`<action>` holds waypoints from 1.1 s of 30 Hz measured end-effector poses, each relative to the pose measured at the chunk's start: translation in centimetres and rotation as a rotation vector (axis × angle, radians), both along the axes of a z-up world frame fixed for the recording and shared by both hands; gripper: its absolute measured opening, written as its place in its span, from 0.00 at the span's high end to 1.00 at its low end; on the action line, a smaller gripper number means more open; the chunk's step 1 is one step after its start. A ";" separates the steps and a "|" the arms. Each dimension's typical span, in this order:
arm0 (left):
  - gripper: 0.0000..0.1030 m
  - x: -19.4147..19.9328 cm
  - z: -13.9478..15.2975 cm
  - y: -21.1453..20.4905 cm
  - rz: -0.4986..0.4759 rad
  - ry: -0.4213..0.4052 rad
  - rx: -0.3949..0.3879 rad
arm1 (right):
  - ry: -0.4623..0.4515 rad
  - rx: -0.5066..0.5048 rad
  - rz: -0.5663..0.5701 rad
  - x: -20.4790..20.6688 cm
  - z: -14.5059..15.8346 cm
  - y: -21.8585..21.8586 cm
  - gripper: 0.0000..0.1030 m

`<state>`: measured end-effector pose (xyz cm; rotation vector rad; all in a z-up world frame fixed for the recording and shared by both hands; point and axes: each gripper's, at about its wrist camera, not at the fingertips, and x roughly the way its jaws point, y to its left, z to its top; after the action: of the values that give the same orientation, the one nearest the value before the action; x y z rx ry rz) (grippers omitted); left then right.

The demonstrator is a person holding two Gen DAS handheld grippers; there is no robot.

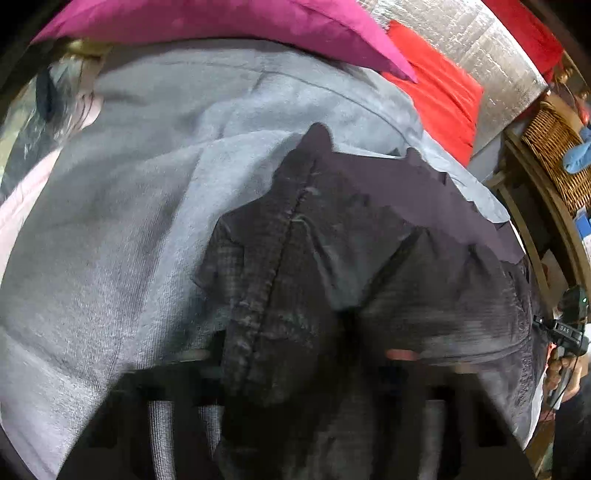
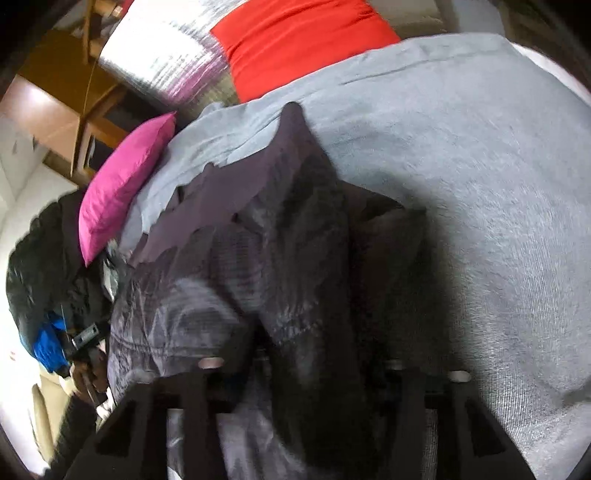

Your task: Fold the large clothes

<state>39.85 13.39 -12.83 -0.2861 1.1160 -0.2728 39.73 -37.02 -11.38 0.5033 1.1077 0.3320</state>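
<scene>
Two grippers, left gripper (image 1: pixel 295 354) and right gripper (image 2: pixel 303 369), each pinch bunched dark garment (image 1: pixel 332 258) low centre of frame; it lies on grey blanket (image 1: pixel 110 240), pink pillow (image 1: pixel 221 22) above.

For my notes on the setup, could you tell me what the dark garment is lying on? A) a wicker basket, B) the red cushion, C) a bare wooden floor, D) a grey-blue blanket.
D: in both wrist views the dark garment is bunched on top of the grey-blue blanket, which shows around it on several sides; the red cushion lies further back, clear of it.
</scene>
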 end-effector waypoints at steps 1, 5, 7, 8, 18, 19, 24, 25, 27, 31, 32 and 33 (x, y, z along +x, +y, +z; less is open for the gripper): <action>0.78 0.1 0.6 -0.3 0.014 0.005 -0.004 | -0.002 -0.027 0.006 0.0 0.6 0.3 0.78; 0.85 -0.5 3.3 -1.7 0.036 -0.031 0.067 | -0.042 -0.083 0.004 -0.5 4.0 1.0 0.83; 0.85 -1.1 6.0 -1.7 0.042 -0.082 0.058 | -0.083 -0.095 0.016 -0.8 6.7 1.5 0.84; 0.85 -1.7 7.9 -2.0 0.036 -0.116 0.060 | -0.100 -0.107 0.026 -1.0 7.8 1.8 0.84; 0.86 -11.0 19.5 -4.4 -0.007 -0.358 0.051 | -0.298 -0.177 0.042 -8.7 20.6 2.0 0.85; 0.86 -12.5 19.5 -4.5 -0.008 -0.370 0.041 | -0.307 -0.180 0.038 -9.7 20.9 1.7 0.85; 0.86 -18.2 15.3 -4.8 -0.018 -0.327 -0.009 | -0.286 -0.180 0.007 -17.2 18.1 -0.8 0.85; 0.86 -19.0 13.3 -5.0 -0.020 -0.301 -0.014 | -0.272 -0.180 0.008 -18.2 17.2 -0.9 0.85; 0.85 -19.9 9.6 -5.2 -0.011 -0.231 -0.020 | -0.226 -0.163 0.003 -19.9 14.2 -1.6 0.85; 0.69 -20.5 2.1 -4.7 0.047 -0.092 0.043 | -0.059 -0.123 -0.070 -22.1 4.7 -3.6 0.72; 0.61 -20.6 1.9 -3.9 0.081 -0.081 0.027 | -0.027 -0.070 -0.098 -22.3 3.1 -4.4 0.66; 0.59 -20.7 2.1 -3.5 0.097 -0.076 0.026 | -0.007 -0.017 -0.150 -22.8 2.0 -5.5 0.46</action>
<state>19.19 9.85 -10.78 -0.3039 1.0265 -0.1813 16.97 -42.50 -9.36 0.5666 1.0585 0.1935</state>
